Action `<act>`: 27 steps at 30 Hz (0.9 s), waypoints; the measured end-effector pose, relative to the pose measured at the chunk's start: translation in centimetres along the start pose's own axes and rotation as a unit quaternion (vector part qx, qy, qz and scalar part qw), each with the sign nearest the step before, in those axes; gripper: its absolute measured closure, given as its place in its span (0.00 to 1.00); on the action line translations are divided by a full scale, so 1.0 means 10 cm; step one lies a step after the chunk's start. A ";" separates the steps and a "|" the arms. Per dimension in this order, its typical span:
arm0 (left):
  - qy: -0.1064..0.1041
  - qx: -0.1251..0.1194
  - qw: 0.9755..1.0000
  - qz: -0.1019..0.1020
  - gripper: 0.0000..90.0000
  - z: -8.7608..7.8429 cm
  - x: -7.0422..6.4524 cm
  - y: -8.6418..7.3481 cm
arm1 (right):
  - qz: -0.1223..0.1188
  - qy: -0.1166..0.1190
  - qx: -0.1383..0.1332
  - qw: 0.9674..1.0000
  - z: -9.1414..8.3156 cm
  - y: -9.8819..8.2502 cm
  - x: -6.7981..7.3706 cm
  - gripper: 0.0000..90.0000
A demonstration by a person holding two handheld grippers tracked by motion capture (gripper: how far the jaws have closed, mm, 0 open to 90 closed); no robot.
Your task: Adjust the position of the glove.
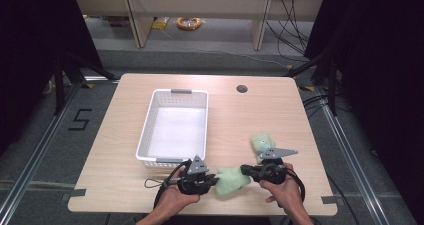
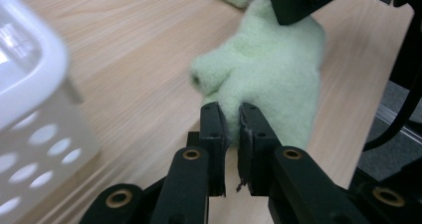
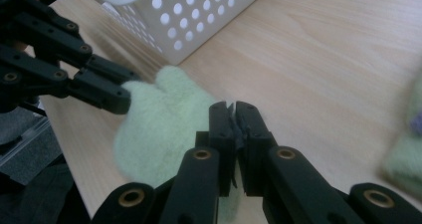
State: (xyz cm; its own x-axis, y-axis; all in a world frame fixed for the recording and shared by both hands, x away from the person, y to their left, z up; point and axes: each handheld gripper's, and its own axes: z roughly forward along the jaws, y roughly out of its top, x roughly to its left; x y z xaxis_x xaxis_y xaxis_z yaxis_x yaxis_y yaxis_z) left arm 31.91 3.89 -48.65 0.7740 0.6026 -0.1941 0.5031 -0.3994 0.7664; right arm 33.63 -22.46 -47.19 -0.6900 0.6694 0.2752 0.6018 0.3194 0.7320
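With each gripper pinched shut on an opposite edge, the left gripper (image 1: 212, 180) and right gripper (image 1: 246, 171) hold a fuzzy green mitten (image 1: 231, 180) spread between them, probably to keep it flat. It lies at the counter's (image 1: 260, 115) near edge, just right of the white perforated basket (image 1: 145, 135); a second green mitten (image 1: 261, 142) lies behind the right gripper.

My recording bay in a lab

I work at a pale wood table (image 1: 280, 110) ringed by black curtains (image 1: 380, 60), with metal floor rails (image 1: 40, 150), a taped number on the grey floor (image 1: 80, 120), loose cables (image 1: 295, 20) and a coiled yellow cord (image 1: 189, 22) under bare shelving (image 1: 200, 5) behind
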 end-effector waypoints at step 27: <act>0.002 0.044 0.999 0.016 0.90 0.30 0.04 -0.01 | 0.033 -0.031 0.042 0.998 -0.03 -0.38 -0.08 0.92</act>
State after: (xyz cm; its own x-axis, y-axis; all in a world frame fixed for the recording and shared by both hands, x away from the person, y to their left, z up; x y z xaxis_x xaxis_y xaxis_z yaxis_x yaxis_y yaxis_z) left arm 33.28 2.09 -50.59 0.7895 0.5904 -0.1679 0.5095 -0.4777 0.7157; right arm 31.79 -24.43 -50.00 -0.6235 0.7303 0.2793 0.6777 0.3267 0.6588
